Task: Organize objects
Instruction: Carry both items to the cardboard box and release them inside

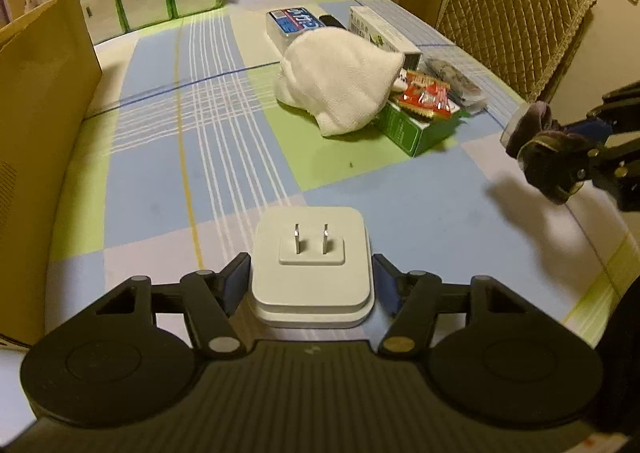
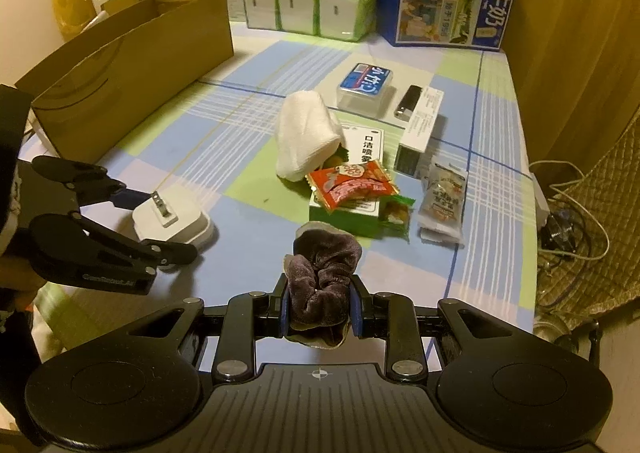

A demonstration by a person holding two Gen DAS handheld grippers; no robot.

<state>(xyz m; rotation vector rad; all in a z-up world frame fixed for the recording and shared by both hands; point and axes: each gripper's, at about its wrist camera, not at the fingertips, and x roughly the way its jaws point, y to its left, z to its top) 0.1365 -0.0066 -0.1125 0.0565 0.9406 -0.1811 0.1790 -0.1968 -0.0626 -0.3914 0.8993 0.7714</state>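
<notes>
Item: white square plastic power adapter (image 1: 311,265), two metal prongs pointing up, lying flat on the blue, green and white checked tablecloth (image 1: 168,181) near your edge of the table.
Holder: left gripper (image 1: 311,281). Its blue-padded fingers (image 1: 236,281) stand either side of the adapter's body, at or just beside its flanks; you cannot tell from these views whether they already press it. Before you lift, see that both pads sit square on the flat sides and low on the body, so the smooth rounded casing does not slip or twist out.

Item: dark purple velvety cloth bundle (image 2: 322,285), crumpled.
Holder: right gripper (image 2: 320,307), pads pinching the bundle firmly; folds bulge above and hang below the fingers. It appears to be carried above the cloth, a shadow showing beneath it in the left view. Mind the loose lower fold if you set it down.

Likely destination, as a judgement: open brown cardboard box (image 2: 132,65) at the table's left side, well apart from both grippers.

Not yet handled: white folded towel (image 2: 306,137), red snack packet (image 2: 352,183) on a green-and-white box (image 2: 344,213), clustered mid-table.

Pose: left gripper low, nearly level with the table, pointing forward over the adapter. Right gripper held higher, to the right of the left one, aimed toward the mid-table cluster.
</notes>
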